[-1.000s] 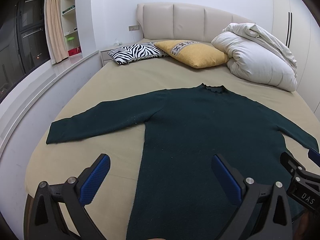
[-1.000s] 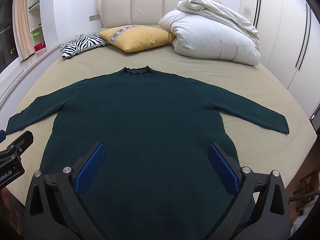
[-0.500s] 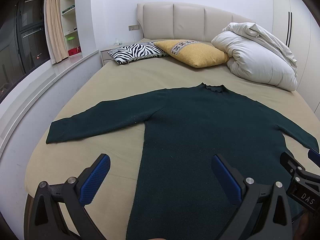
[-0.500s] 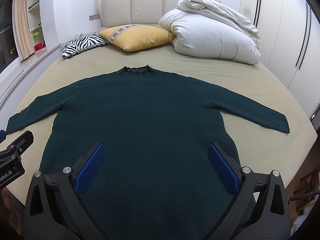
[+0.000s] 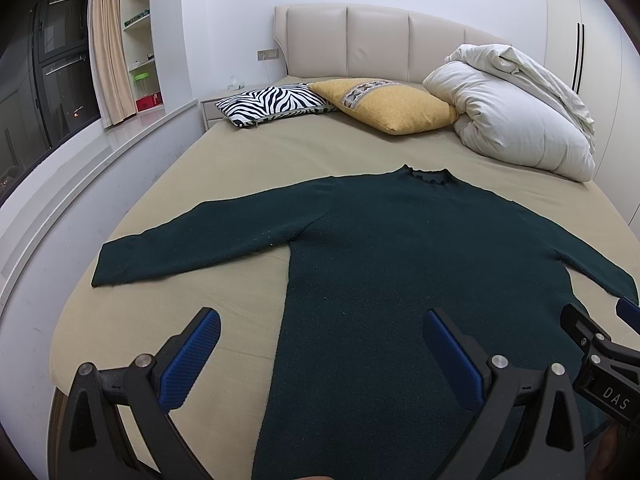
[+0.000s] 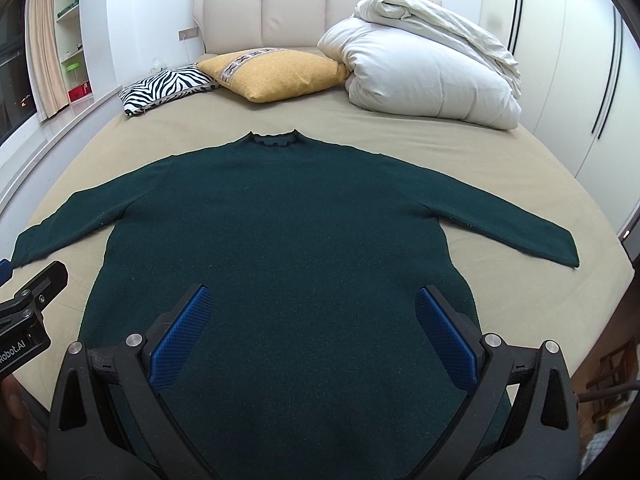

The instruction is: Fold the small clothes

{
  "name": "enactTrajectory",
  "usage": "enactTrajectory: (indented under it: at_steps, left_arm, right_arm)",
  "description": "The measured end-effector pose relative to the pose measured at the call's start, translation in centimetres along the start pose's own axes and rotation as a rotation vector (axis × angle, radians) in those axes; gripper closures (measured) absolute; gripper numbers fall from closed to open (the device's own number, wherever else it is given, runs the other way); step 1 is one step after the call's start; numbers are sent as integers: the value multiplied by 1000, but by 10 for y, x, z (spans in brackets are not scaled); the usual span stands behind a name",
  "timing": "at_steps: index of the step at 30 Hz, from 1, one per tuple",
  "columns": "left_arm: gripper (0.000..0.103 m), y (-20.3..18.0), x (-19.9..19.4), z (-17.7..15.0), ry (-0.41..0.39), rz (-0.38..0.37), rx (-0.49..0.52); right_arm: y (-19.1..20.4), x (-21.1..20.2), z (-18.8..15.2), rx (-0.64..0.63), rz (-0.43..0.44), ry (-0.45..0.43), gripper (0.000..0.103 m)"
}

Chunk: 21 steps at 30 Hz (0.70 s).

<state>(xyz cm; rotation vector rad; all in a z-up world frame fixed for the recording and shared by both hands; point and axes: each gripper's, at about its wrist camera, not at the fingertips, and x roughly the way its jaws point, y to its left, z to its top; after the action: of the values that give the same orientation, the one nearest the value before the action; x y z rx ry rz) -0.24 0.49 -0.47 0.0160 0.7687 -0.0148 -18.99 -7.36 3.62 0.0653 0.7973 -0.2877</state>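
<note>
Room: bedroom, white walls, padded headboard [image 5: 400,40] at the far end; window with curtain [image 5: 106,48] and shelves on the left, wardrobe doors on the right.
Bed: tan sheet [image 5: 240,168], smooth and taut; soft footing, so it will likely give under pressing.
Duvet: white bundle [image 6: 428,68] piled at the head, right side, well apart from the work.
Pillows: yellow pillow [image 6: 276,72] and zebra pillow [image 6: 168,84] side by side near the headboard.
Sweater: dark green knit [image 6: 280,240], flat, both sleeves spread out, collar [image 6: 274,140] toward the headboard; fills the near half of the bed.
Handling: judged soft, limp and light to middling; the fuzzy knit should grip the sheet rather than slide. No stiffness, so it will droop when lifted.
Hold: left cuff [image 5: 104,272] and right cuff [image 6: 560,248] look the natural pinch points for turning sleeves in; hem corners after.
Left gripper: [image 5: 320,356] spread wide, holding nothing, above the left hem edge.
Right gripper: [image 6: 312,328] spread wide, holding nothing, above the lower body of the knit.
</note>
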Motion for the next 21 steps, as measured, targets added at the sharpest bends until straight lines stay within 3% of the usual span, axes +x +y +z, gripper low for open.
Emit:
enactTrajectory:
  at_steps: [21]
  left_arm:
    - [0,2,3,-6,5,0,1]
  right_arm:
    - [1,2,2,-3,4,15,0]
